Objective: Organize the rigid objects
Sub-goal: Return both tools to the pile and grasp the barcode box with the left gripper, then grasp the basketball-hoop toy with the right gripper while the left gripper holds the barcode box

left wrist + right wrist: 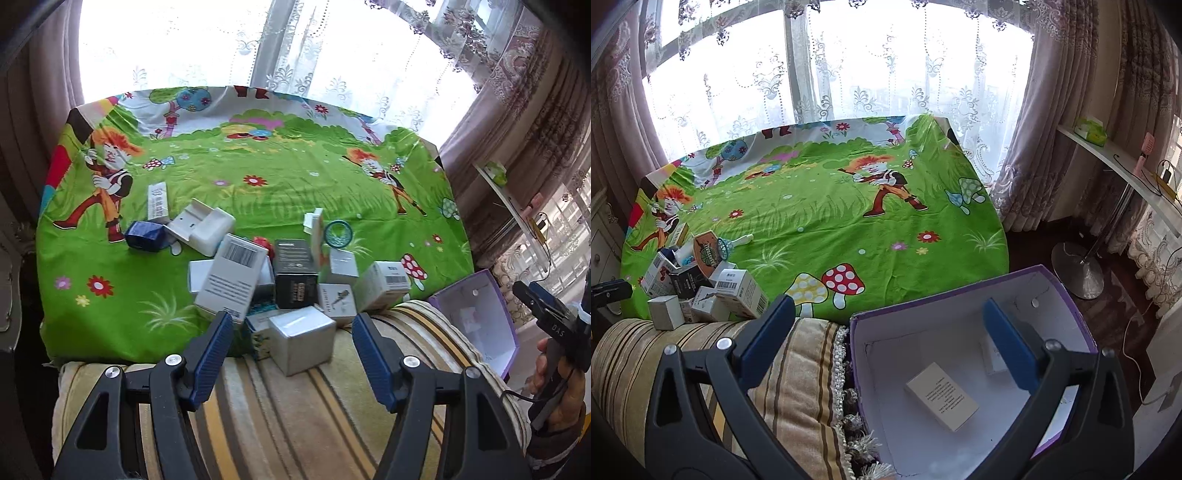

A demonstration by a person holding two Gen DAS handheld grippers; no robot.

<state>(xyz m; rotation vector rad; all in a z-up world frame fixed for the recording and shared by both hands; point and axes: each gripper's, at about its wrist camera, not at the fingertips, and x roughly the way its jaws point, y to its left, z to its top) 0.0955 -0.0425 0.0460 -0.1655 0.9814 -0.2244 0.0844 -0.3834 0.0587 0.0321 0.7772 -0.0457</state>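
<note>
A pile of small cartons lies at the near edge of the green cartoon sheet [258,177], among them a black box [295,273], a grey barcoded box [232,277] and a blue box [144,236]. A silver-white box [301,339] rests on the striped cushion [295,413]. My left gripper [291,325] hangs open just short of it, its pads clear of the sides. My right gripper [886,302] stands open and empty over the purple storage box [942,332]. A white carton [942,400] lies flat inside, and a second is half hidden behind the right finger.
The same pile [701,291] shows at the far left of the right wrist view. A teal ring [338,233] stands behind the cartons. A white shelf [1108,151] and a metal stand base [1078,269] are on the right, curtains behind the bed.
</note>
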